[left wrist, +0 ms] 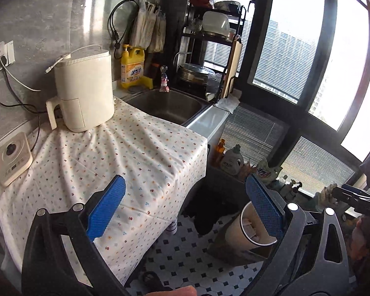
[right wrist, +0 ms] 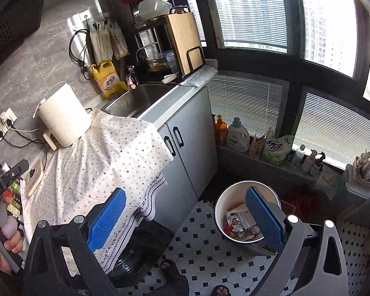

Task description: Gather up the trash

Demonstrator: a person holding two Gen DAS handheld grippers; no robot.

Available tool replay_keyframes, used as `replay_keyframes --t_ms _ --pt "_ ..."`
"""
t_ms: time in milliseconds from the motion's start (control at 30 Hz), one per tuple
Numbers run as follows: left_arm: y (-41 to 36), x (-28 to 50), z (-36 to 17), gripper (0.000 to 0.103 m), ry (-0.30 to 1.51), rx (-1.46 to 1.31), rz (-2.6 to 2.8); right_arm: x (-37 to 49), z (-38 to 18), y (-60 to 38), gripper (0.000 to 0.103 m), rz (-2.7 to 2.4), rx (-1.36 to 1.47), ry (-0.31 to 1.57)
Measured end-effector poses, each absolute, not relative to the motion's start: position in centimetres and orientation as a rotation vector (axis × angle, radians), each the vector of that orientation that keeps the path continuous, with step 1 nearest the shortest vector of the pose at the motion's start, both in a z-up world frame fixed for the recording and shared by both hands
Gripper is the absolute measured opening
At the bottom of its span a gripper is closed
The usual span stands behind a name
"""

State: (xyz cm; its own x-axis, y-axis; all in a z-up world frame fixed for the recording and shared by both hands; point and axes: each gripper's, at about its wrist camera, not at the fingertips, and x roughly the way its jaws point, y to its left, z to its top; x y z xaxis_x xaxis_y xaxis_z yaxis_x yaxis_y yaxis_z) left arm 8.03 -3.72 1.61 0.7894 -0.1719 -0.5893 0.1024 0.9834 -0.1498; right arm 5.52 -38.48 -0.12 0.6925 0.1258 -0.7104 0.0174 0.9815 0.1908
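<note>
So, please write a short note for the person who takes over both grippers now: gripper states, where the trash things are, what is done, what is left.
Left gripper: open, empty, over the cloth-covered counter.
Right gripper: open, empty, above the floor.
Trash bin: on the tiled floor by the cabinet, already holding wrappers.
Done: no loose trash shows on the cloth.
Left: check elsewhere for trash; none is in view.

A home kitchen: steel sink (left wrist: 169, 103), dish rack (left wrist: 209, 37), detergent bottle (left wrist: 132, 65), cabinets (right wrist: 185, 143), tiled floor (right wrist: 197, 246).
</note>
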Motion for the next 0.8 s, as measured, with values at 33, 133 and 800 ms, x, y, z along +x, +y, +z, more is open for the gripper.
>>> replay_keyframes --t_ms 33,133,800 --pt "-3.6 7.3 1.8 0.097 0.64 -0.117 -0.13 5.2 0.1 -38.4 0.095 0.078 0.182 0.8" --pt "-3.3 5.2 2.3 0.097 0.625 -0.136 -0.089 4.7 0.6 -38.1 0.095 0.125 0.164 0.787" --pt "-4.8 -2.9 4.3 0.097 0.558 -0.17 0.064 1.2 2.1 -37.8 0.095 0.298 0.08 0.745"
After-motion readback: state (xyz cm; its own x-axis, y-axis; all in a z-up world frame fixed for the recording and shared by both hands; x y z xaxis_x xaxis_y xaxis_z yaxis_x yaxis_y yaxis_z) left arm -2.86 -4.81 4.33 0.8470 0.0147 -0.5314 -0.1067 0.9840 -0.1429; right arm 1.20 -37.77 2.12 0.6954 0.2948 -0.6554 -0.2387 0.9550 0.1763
